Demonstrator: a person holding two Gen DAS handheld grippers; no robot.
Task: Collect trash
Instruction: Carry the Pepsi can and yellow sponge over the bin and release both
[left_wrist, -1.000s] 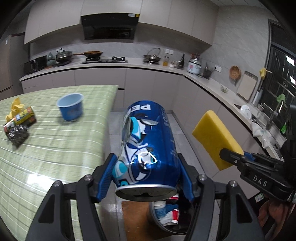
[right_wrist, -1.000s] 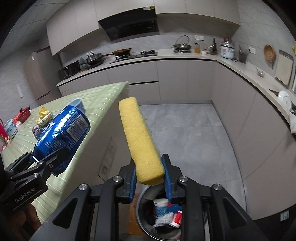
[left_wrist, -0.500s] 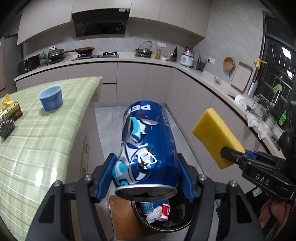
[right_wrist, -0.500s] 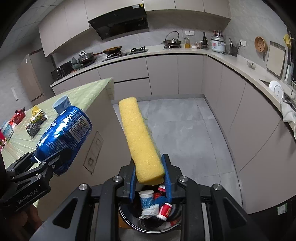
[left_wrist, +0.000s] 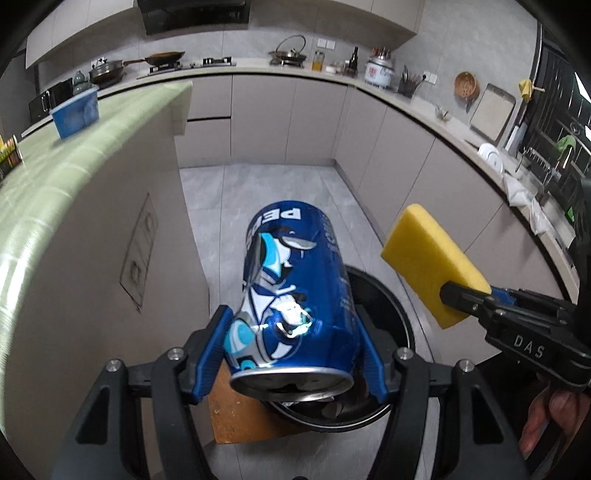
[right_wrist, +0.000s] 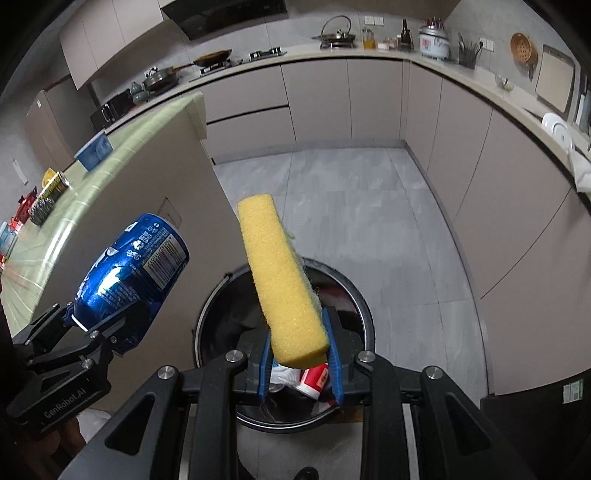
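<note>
My left gripper (left_wrist: 291, 354) is shut on a dented blue soda can (left_wrist: 295, 291), its blue pads pressed to the can's sides. The can hangs over the black round trash bin (left_wrist: 391, 306) on the floor. My right gripper (right_wrist: 299, 363) is shut on a yellow sponge (right_wrist: 280, 288) that sticks up and forward above the same trash bin (right_wrist: 354, 295). The right wrist view shows crumpled paper and a red-and-white cup inside the bin (right_wrist: 314, 378). In that view the can (right_wrist: 129, 273) is at left in the left gripper (right_wrist: 101, 323); in the left wrist view the sponge (left_wrist: 428, 258) is at right.
A tall beige island with a green striped top (left_wrist: 74, 177) stands close on the left, carrying a blue cup (left_wrist: 75, 114) and small packets (right_wrist: 51, 188). The bin rests on a brown mat (left_wrist: 236, 413). Grey floor and beige cabinets (right_wrist: 498, 184) lie beyond and right.
Both grippers have sunk and moved forward past the island's edge. The bin now lies directly under the can and the sponge and looks much larger. Both grips are unchanged.
</note>
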